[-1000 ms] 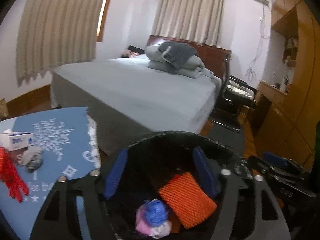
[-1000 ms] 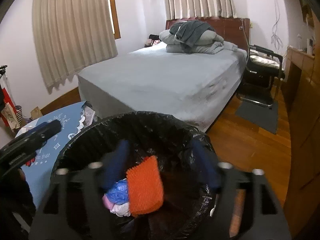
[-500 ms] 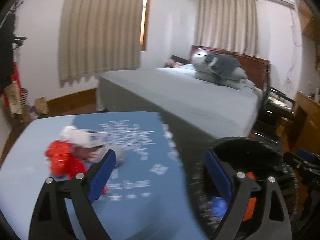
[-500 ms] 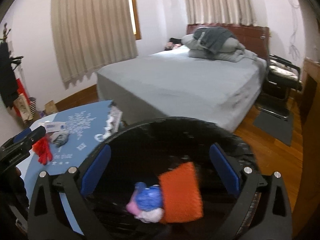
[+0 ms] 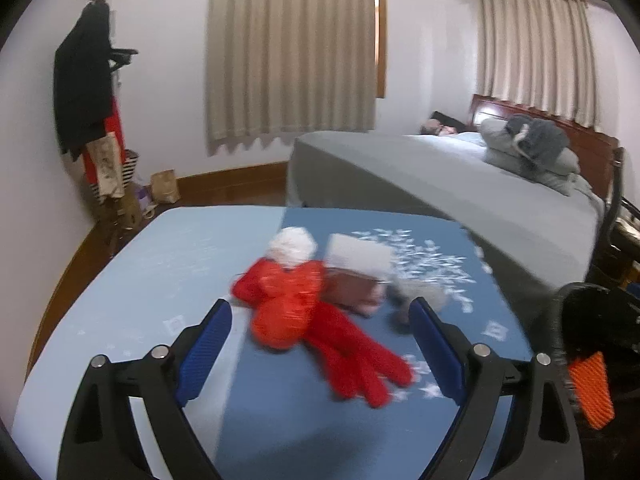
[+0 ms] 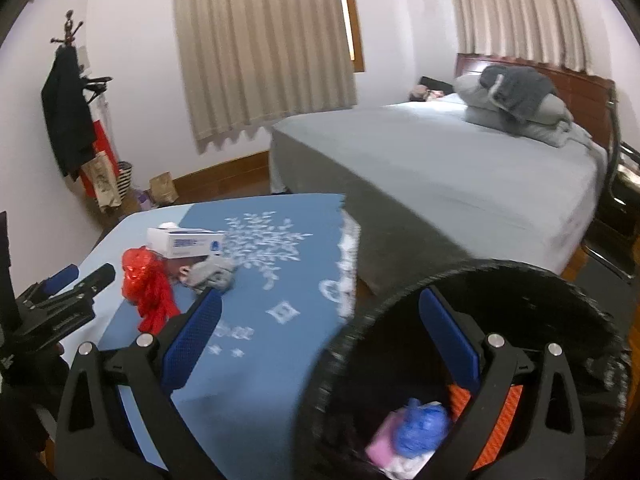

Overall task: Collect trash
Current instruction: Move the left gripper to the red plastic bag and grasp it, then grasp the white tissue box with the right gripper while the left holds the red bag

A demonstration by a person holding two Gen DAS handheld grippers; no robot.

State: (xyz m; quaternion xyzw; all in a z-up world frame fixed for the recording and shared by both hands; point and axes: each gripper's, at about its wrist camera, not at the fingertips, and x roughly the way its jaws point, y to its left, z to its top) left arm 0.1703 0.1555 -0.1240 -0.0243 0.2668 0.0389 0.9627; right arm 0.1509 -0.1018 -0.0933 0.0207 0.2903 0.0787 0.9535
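Trash on the table (image 5: 256, 432): a red mesh/net piece (image 5: 316, 328) is seen spread over the blue cloth, w/ a white crumpled wad (image 5: 292, 246) at its far end, a white box w/ blue print (image 6: 186, 242) next to it, a brownish item (image 5: 352, 292) under the box (too blurred to ID) & a grey crumpled piece (image 6: 212, 274) on the box's right. All of it is clustered together, touching or nearly so.

Left gripper (image 5: 320, 348): jaws have just been opening and are now spread wide; nothing is clamped. In the left wrist view the red mesh is framed between the blue pads, but no contact can be made out. In the right wrist view this gripper is seen at the table's left edge, just beside the red mesh.

Right gripper (image 6: 320, 340): jaws have also just been opening, now spread wide, nothing gripped. One blue pad is seen over the table cloth, the other over the bin.

Bin (image 6: 592, 312): black, bag-lined, placed just beside the table's right edge. Inside are seen an orange mesh piece (image 6: 512, 396), a blue crumpled bag (image 6: 420, 426) & sth pink (image 6: 384, 436) w/ white scraps.

Further out: a bed (image 6: 460, 172) w/ grey cover is set behind table & bin, folded grey bedding (image 6: 516, 96) piled at the headboard. Beige curtains (image 5: 292, 48) are drawn on the far wall; a coat rack (image 5: 86, 76) w/ dark clothing is placed at far left; a paper bag (image 5: 164, 186) is on the floor by the skirting
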